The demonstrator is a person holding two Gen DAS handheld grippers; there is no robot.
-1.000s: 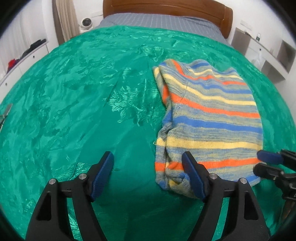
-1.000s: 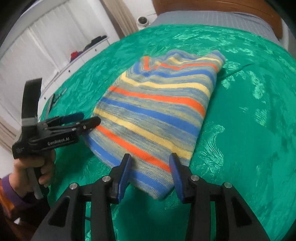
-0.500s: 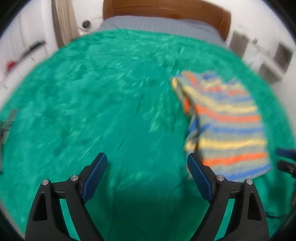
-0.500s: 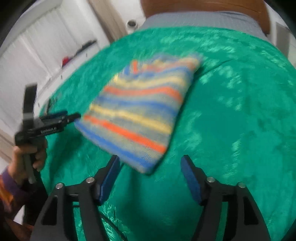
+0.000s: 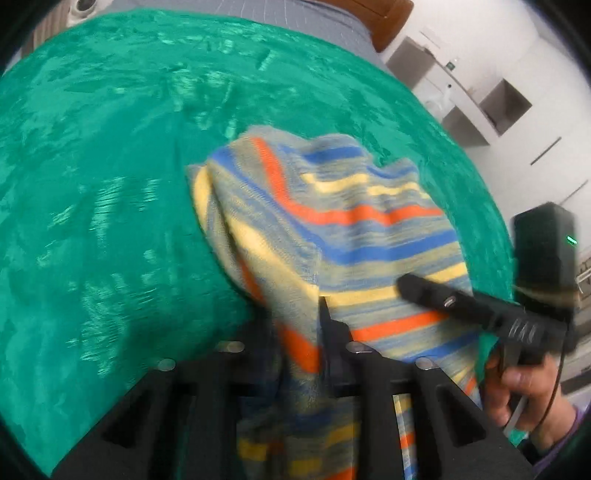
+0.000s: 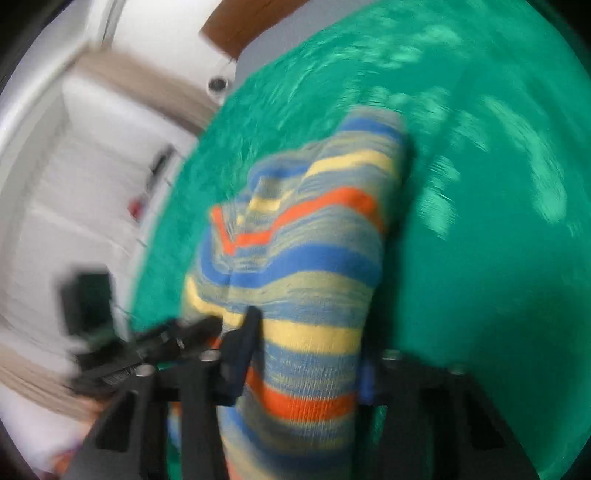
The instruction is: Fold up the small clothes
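A folded striped knit garment (image 5: 332, 221) in blue, yellow, orange and grey lies on the green bedspread (image 5: 92, 184), its near edge lifted. My left gripper (image 5: 295, 332) is shut on the garment's near left edge. My right gripper (image 6: 306, 354) is shut on the garment (image 6: 314, 258) at its near right edge, cloth bunched between the fingers. The right gripper also shows in the left wrist view (image 5: 461, 306), held by a hand. The left gripper shows blurred at the lower left of the right wrist view (image 6: 147, 350).
A wooden headboard (image 5: 384, 18) and grey sheet lie beyond the bedspread. White shelves (image 5: 480, 99) stand at the right. White drawers (image 6: 92, 221) and a curtain (image 6: 147, 92) stand on the left side. Both views are motion-blurred.
Both grippers were open short of the garment's near edge. They have moved in, closed on that edge and lifted it. The garment has bunched up.
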